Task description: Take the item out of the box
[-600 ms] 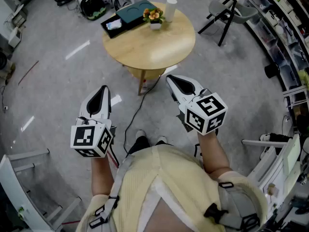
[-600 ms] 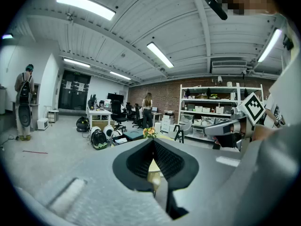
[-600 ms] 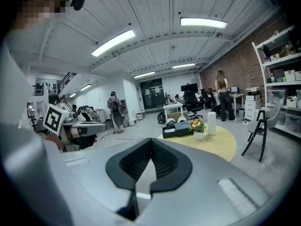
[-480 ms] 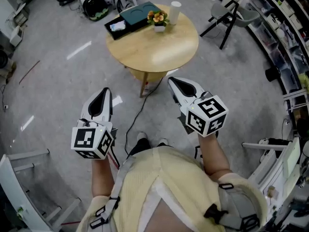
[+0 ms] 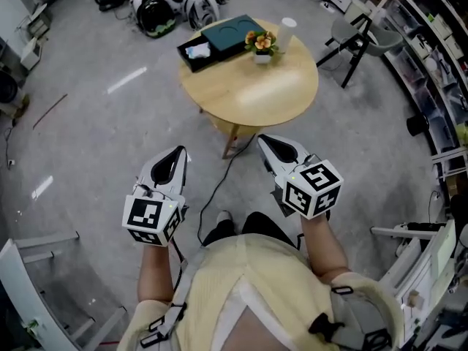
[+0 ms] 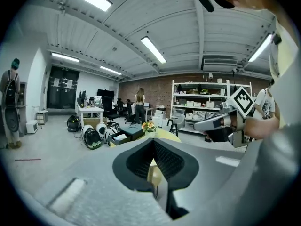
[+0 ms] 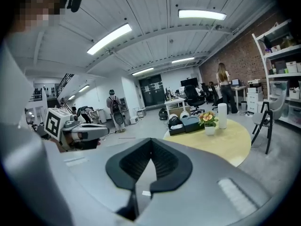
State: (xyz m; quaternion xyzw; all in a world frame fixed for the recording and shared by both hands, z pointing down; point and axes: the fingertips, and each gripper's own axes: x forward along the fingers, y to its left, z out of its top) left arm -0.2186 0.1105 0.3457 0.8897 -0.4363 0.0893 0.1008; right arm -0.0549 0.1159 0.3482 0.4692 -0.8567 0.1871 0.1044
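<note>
A round wooden table (image 5: 256, 97) stands ahead of me. On its far left edge lies a black open box (image 5: 194, 53) with a white item (image 5: 196, 49) inside, next to a teal lid-like tray (image 5: 232, 35). The box also shows in the left gripper view (image 6: 123, 136) and the right gripper view (image 7: 178, 130). My left gripper (image 5: 178, 152) hangs over the floor short of the table, jaws shut and empty (image 6: 153, 142). My right gripper (image 5: 264, 139) is level with the table's near edge, jaws together with nothing between them (image 7: 150, 140).
A small flower pot (image 5: 262, 46) and a white cup (image 5: 287, 29) stand on the table. Helmets and bags (image 5: 175, 2) lie on the floor beyond it. A black cable (image 5: 210, 196) runs under the table. A folding chair (image 5: 358, 35) and shelves (image 5: 439, 57) stand at the right.
The table and its box have come closer and shifted right in the head view as I step forward. Both grippers stay shut, carried along ahead of me.
</note>
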